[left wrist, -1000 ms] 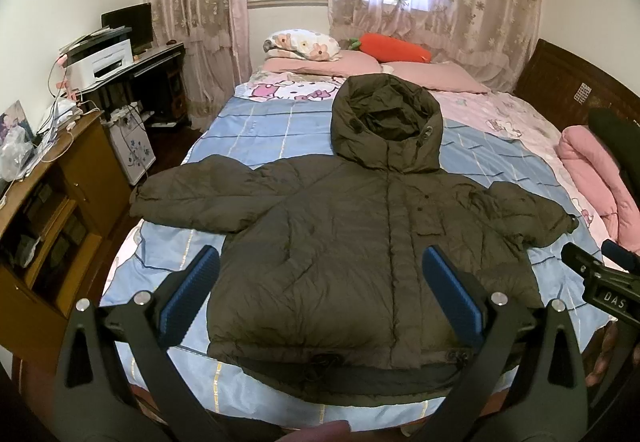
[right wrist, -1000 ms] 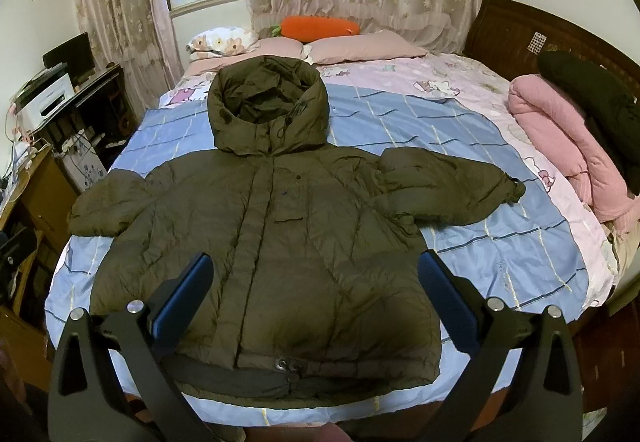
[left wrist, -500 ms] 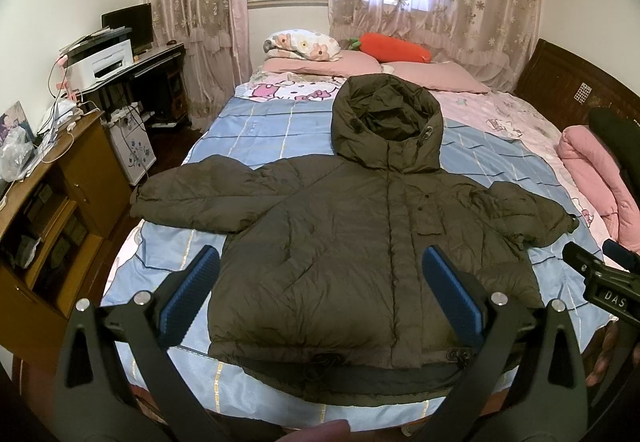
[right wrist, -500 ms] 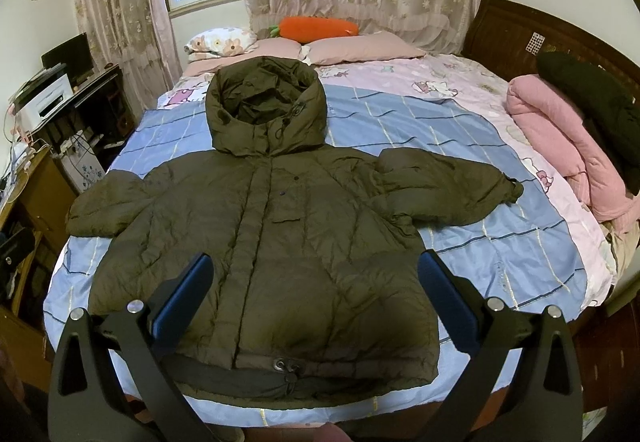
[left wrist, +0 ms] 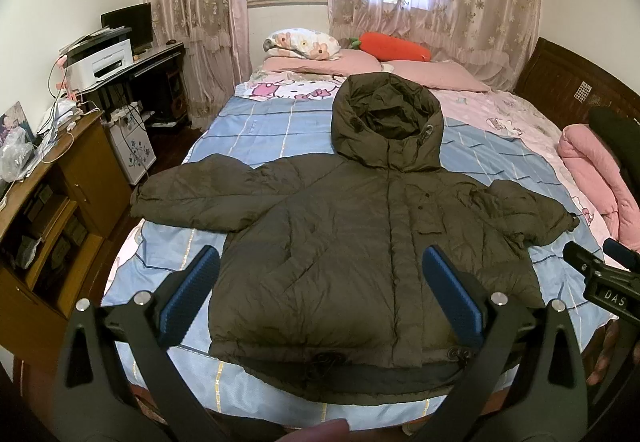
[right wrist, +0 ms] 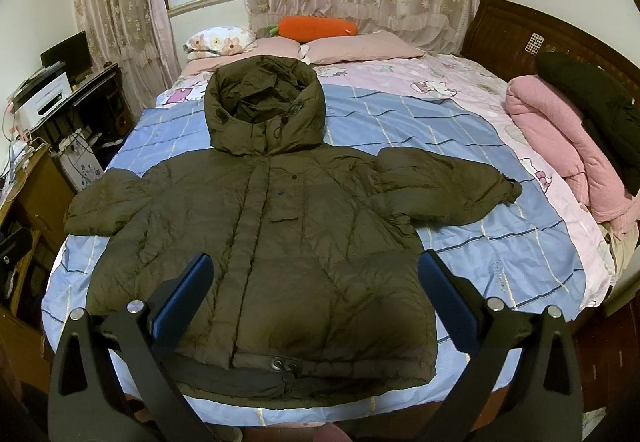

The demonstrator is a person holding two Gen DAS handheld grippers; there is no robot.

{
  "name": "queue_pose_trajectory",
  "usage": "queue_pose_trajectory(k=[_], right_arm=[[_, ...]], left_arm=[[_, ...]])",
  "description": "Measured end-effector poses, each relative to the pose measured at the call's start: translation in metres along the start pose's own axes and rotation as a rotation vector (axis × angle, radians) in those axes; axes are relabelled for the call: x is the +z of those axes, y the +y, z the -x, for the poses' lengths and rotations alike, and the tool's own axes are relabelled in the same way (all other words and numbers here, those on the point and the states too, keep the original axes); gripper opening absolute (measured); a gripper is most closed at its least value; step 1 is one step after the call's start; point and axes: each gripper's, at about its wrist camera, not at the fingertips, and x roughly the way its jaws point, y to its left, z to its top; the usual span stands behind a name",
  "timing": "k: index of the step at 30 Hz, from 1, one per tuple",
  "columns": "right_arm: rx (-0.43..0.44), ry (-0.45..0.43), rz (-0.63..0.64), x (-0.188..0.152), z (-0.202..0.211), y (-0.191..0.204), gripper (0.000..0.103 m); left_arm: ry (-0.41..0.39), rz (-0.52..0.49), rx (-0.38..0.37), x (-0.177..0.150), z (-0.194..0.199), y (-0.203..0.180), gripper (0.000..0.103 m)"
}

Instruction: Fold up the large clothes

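Observation:
A dark olive hooded puffer jacket (left wrist: 340,242) (right wrist: 272,242) lies flat, front up, on the blue checked bed cover (left wrist: 272,130) (right wrist: 400,122). Its hood points toward the pillows and both sleeves are spread sideways. My left gripper (left wrist: 320,294) hovers open above the jacket's hem, blue pads wide apart, holding nothing. My right gripper (right wrist: 316,294) is likewise open over the lower half of the jacket, empty. The right gripper's black body (left wrist: 604,282) shows at the right edge of the left wrist view.
Pink pillows (left wrist: 320,64) and an orange carrot cushion (right wrist: 316,28) lie at the bed's head. A rolled pink blanket (right wrist: 560,146) with a dark garment (right wrist: 592,98) sits at the right. A wooden cabinet (left wrist: 52,210) and a desk with a printer (left wrist: 100,62) stand at the left.

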Motion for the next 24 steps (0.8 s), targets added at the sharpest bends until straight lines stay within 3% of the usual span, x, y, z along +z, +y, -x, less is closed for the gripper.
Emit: queue_pose_trajectory(k=[20,22,24], right_arm=[[0.013,0.022,-0.010,-0.004,-0.002,-0.011,0.102],[0.048,0.022,-0.044,-0.004,-0.002,-0.017,0.102],[0.140,0.014,-0.124,-0.002,-0.005,-0.024,0.102]], left_arm=[[0.009,-0.011,0.014,-0.004,-0.002,0.002,0.101],[0.004,-0.015,0.028,-0.006,-0.004,0.004,0.101],[0.008,-0.007,0.033,-0.006,-0.005,0.009,0.101]])
